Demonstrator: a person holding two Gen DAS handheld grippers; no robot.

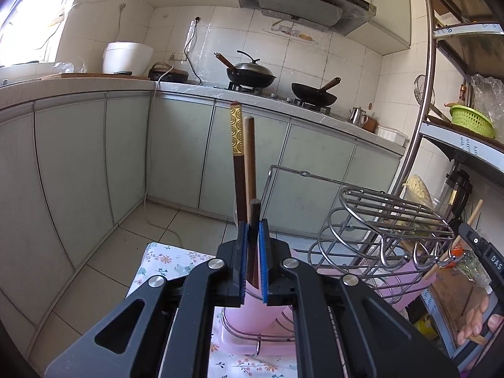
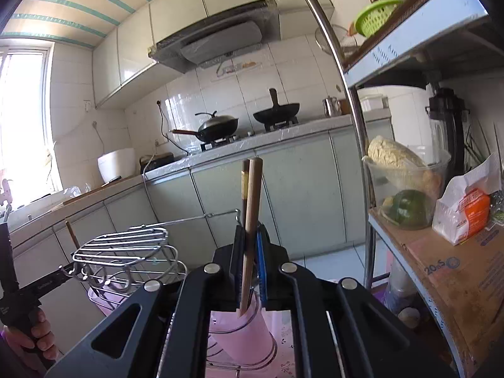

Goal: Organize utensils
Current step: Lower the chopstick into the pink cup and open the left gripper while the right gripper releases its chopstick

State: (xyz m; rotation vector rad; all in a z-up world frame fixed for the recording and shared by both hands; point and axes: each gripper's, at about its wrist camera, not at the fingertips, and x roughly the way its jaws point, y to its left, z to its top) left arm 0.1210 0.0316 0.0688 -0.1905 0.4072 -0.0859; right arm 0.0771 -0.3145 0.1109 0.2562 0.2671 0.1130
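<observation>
My left gripper (image 1: pixel 253 230) is shut on a dark chopstick (image 1: pixel 254 220) held upright over the pink utensil cup (image 1: pixel 252 299). Two chopsticks stand in that cup: a dark one with a gold patterned top (image 1: pixel 237 132) and a light brown one (image 1: pixel 249 157). My right gripper (image 2: pixel 250 236) is shut on a light wooden chopstick (image 2: pixel 252 220), whose lower tip hangs just above a pink cup (image 2: pixel 242 337). A second chopstick (image 2: pixel 244 182) stands behind it. The right gripper also shows at the left wrist view's right edge (image 1: pixel 482 252).
A wire dish rack (image 1: pixel 387 230) stands on a pink tray on a floral cloth (image 1: pixel 163 261); it also shows in the right wrist view (image 2: pixel 126 252). A metal shelf unit (image 2: pixel 441 252) with food and a box is at the right. Kitchen counter with woks (image 1: pixel 252 75) is beyond.
</observation>
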